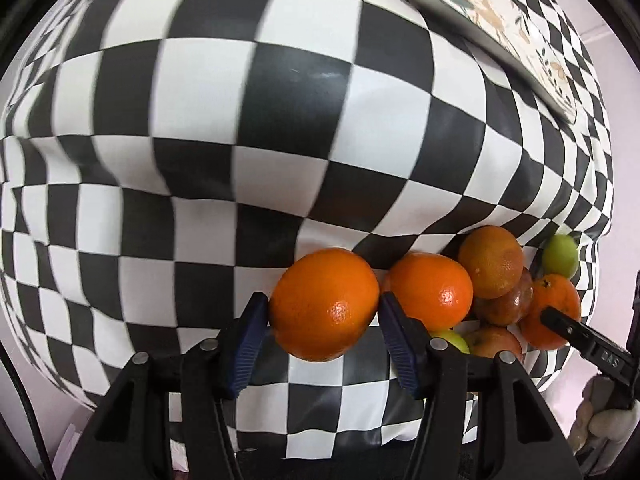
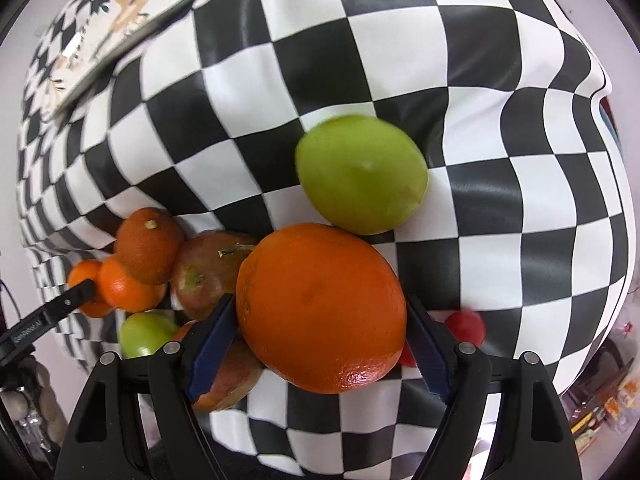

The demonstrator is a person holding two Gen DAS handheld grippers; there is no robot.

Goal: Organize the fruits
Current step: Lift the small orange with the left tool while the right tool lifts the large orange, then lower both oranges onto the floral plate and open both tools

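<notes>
Near the surface's [image 1: 280,128] front edge, both grippers, left [image 1: 323,309] and right [image 2: 320,312], have jaws closed on an orange each [image 1: 325,304] [image 2: 320,306]; smooth rinds could slip, scattering the adjacent pile [image 2: 168,280].

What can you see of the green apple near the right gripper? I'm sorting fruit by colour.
The green apple is smooth, yellow-green and roundish, slightly blurred, with a small brownish mark low on its right side. It lies on the checkered cloth, just beyond the large orange held between the right gripper's blue fingers, seemingly touching it.
</notes>
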